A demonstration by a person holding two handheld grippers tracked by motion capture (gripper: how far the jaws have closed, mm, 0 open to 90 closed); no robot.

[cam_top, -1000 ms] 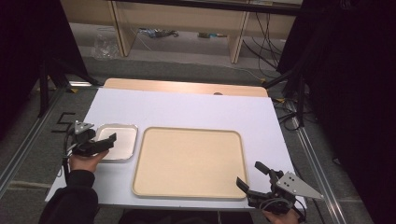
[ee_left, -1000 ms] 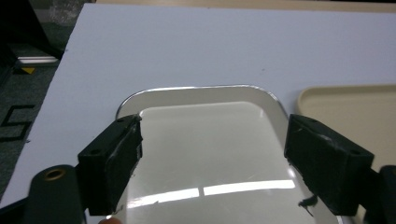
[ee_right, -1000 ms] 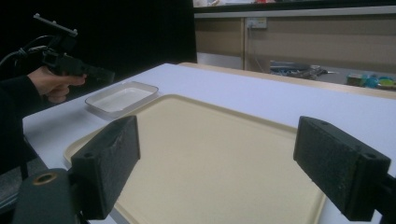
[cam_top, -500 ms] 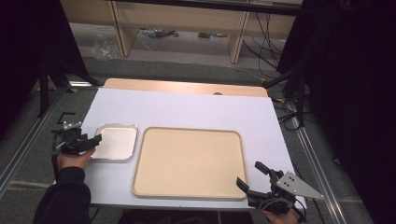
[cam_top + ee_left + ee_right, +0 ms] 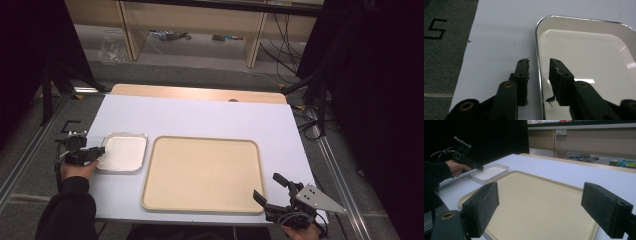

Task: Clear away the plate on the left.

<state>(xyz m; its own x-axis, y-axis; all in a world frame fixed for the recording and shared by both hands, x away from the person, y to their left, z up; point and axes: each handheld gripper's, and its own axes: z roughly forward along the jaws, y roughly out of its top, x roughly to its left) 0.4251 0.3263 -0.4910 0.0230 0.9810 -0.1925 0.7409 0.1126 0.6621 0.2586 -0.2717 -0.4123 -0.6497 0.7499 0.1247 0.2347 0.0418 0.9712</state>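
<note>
A small white metal-rimmed tray [image 5: 125,152] [image 5: 586,55] lies at the left of the white table, beside a large beige tray [image 5: 202,172] [image 5: 536,195]. My left gripper [image 5: 101,150] [image 5: 539,61] sits low at the small tray's left edge. Its jaws straddle the rim, one outside on the table and one inside the tray. They have just been closing, and a gap still shows on both sides of the rim. My right gripper [image 5: 265,186] [image 5: 540,205] stands wide open at the table's front right, by the beige tray's near corner, holding nothing.
The white table top [image 5: 200,117] has a wooden strip [image 5: 200,93] along its far edge. Both trays hold nothing. Grey floor with a black mark [image 5: 435,28] lies left of the table. Shelves and cables [image 5: 170,35] stand beyond the far edge.
My left gripper has drawn back leftward and lower, from over the small tray to its left rim, and its jaws have narrowed. The right gripper has stayed put.
</note>
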